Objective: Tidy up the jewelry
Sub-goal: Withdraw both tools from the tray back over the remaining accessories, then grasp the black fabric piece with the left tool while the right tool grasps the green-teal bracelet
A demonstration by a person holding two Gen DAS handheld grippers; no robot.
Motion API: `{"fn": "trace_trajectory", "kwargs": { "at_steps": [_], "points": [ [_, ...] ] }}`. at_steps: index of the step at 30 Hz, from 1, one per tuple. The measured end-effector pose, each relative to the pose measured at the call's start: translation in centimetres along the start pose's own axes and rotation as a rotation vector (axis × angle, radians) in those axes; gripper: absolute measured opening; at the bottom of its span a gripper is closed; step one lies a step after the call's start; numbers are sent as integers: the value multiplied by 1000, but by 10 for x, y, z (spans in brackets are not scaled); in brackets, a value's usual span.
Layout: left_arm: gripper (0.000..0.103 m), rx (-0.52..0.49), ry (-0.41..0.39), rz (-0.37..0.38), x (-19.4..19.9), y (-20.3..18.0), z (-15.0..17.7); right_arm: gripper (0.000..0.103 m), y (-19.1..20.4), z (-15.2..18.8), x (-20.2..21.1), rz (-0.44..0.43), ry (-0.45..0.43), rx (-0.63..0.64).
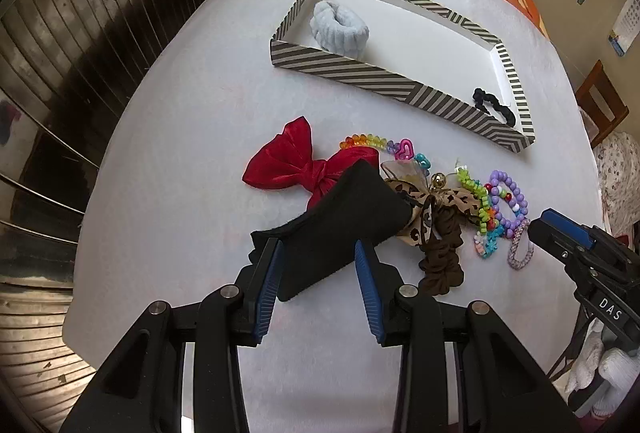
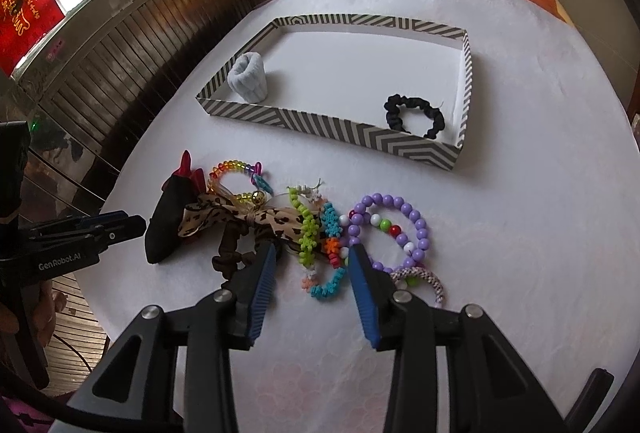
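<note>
The striped tray [image 1: 344, 67] sits on the white table [image 1: 180, 161], and everything else can be placed from it: inside, a pale blue fluffy scrunchie [image 1: 338, 27] lies in one corner and a black scrunchie [image 1: 494, 105] in the opposite near corner, while the unsorted pile lies on the table just before the tray's near wall. In that pile the black fabric pouch [image 1: 344, 229] lies with its long axis slanting from the left gripper [image 1: 320, 261] up toward the tray; the left gripper's jaws stand apart on either side of the pouch's near end, though whether the pads [image 1: 272, 273] touch it cannot be told. The pouch overlaps the red satin bow [image 1: 284, 161] and the leopard-print bow [image 1: 432, 201], so lifting it could drag those along. The right gripper [image 2: 312, 265] is also spread wide, its fingers straddling the teal flower-bead bracelet [image 2: 330, 253], with the green flower-bead bracelet [image 2: 306, 229] and brown scrunchie [image 2: 236, 249] to one side and the purple bead bracelet [image 2: 396, 229] and pink-white woven bracelet [image 2: 424, 279] to the other. The rainbow bead bracelet [image 2: 232, 169] lies nearest the tray. The bracelets overlap, so a closing grip would probably catch more than one.
</note>
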State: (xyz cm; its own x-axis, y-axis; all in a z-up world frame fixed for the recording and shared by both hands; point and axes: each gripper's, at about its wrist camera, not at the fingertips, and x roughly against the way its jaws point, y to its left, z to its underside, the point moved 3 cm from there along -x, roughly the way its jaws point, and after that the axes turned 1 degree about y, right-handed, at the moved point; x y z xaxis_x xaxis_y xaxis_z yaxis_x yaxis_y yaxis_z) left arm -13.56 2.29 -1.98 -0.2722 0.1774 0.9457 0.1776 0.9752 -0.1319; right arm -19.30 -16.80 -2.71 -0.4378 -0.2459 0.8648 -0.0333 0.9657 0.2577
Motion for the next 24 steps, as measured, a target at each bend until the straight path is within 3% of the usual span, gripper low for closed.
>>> {"fn": "trace_trajectory", "kwargs": {
  "at_steps": [6, 10, 12, 16, 20, 24],
  "points": [
    [18, -4, 20, 24, -4, 1, 1, 43, 0, 0, -3, -3, 5, -7],
    [18, 24, 68, 110, -14, 7, 4, 43, 0, -4, -12, -16, 15, -16],
    [28, 26, 78, 139, -18, 9, 5, 43, 1, -7, -20, -26, 22, -18],
    [36, 9, 74, 176, -22, 11, 3, 43, 4, -16, -37, -37, 41, 1],
    [39, -39, 79, 160, -30, 10, -2, 42, 6, -22, -56, -35, 70, 20],
    [40, -89, 88, 144, -38, 8, -7, 32, 5, -22, -67, -39, 89, 24]
  ]
}}
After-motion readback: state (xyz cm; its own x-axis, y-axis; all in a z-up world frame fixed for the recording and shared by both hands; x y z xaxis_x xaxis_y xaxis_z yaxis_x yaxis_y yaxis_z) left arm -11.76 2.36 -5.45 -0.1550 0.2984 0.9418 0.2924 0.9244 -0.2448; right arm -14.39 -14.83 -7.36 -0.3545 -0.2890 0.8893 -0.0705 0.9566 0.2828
